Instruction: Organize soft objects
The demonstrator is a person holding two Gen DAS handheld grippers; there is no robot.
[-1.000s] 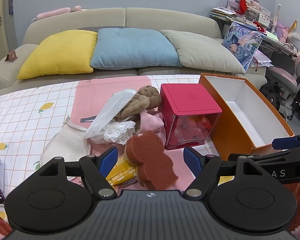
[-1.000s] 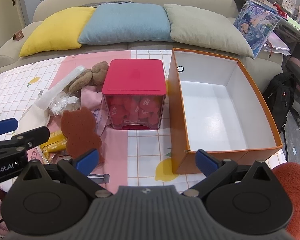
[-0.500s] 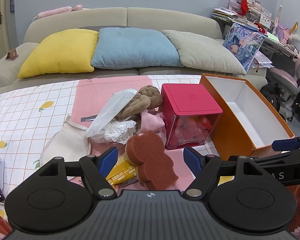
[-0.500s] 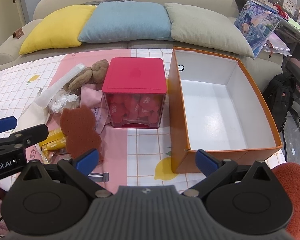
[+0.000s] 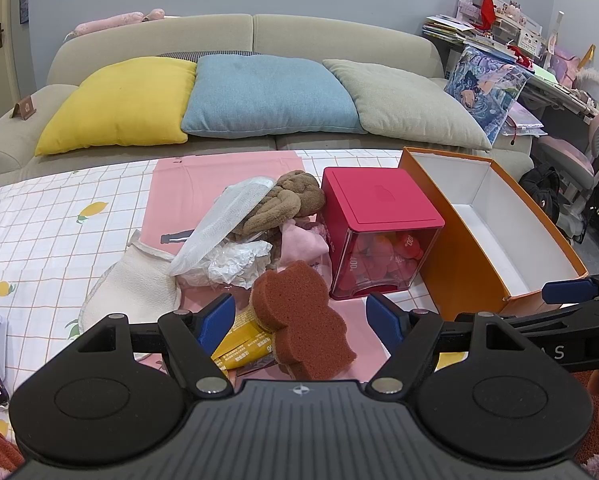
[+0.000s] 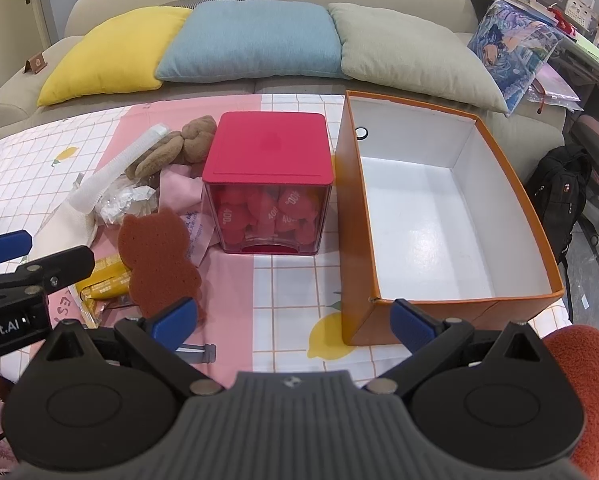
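Sponge (image 5: 299, 316), brown and shaped like a bear, lies flat on the pink mat (image 5: 203, 184) at the near edge of the soft pile, its long side running from 11 o'clock to 5 o'clock. It sits right between the left gripper (image 5: 300, 318)'s wide-apart, empty fingers, so that hand is nearer. The right gripper (image 6: 295, 322) is spread open and empty too, with the sponge off at its 10 o'clock and the empty orange box (image 6: 353, 216) at its 1 o'clock.

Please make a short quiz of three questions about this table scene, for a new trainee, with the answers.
1. True or false: the orange box already holds soft items.
2. What lies nearest the left gripper? A) brown sponge B) plush toy C) red container
3. Fill in: the right gripper is ____.

Key: 1 false, it is empty; 2 A; 3 open, holding nothing.
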